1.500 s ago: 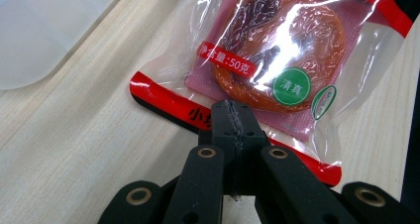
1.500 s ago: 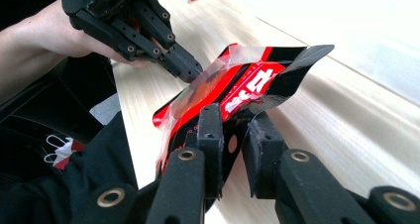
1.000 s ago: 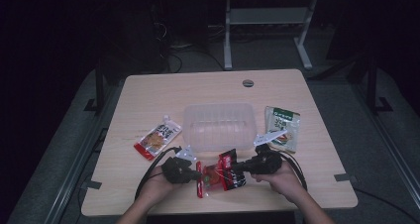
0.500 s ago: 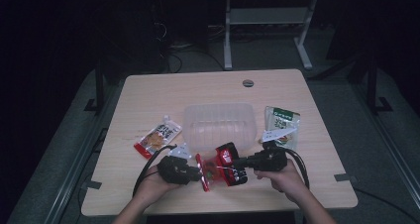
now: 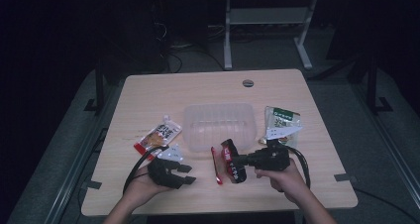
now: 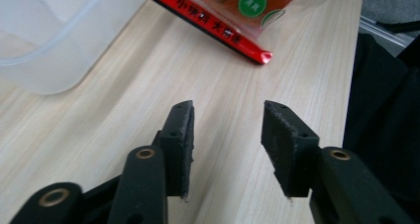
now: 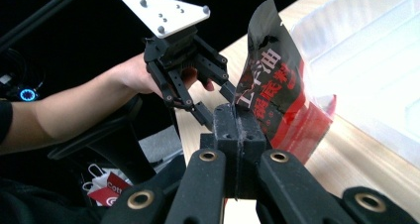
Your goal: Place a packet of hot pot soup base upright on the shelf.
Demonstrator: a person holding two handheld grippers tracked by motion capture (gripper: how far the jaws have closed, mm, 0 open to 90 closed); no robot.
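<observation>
- Dark room, grey floor; a pale wooden table [image 5: 148, 92] carries every item, with a person's forearms entering from the near edge.
- Clear tub [image 5: 219, 126]: mid-table, open side up, nothing visible inside; its rim also shows in the left gripper view [image 6: 54, 45].
- Red pouch [image 5: 233, 160]: lifted just in front of the tub's near wall, hanging edge-on from the right gripper. A second earlier it lay lower, between both grippers.
- Right gripper [image 5: 243, 160]: jaws pressed together, pinching the pouch's edge; in its own view [image 7: 236, 135] the black-and-red film [image 7: 277, 90] stands up from the closed pads.
- Left gripper [image 5: 190, 174]: jaws have just been opening and now stand spread with nothing between them; bare wood shows between the pads [image 6: 280, 135] in its own view. A second ago it was at the pouch's left edge; now it sits apart, drawn back toward the near left corner.
- Orange packet [image 5: 157, 136]: flat on the table, left of the tub, untouched.
- Green packet [image 5: 281, 120]: flat on the table, right of the tub, untouched.
- Judgement: the handover looks finished, the pouch carried by the right gripper alone. What likely remains is to bring it over the tub rim and release; a limp pouch held by one edge may swing or catch the wall.
</observation>
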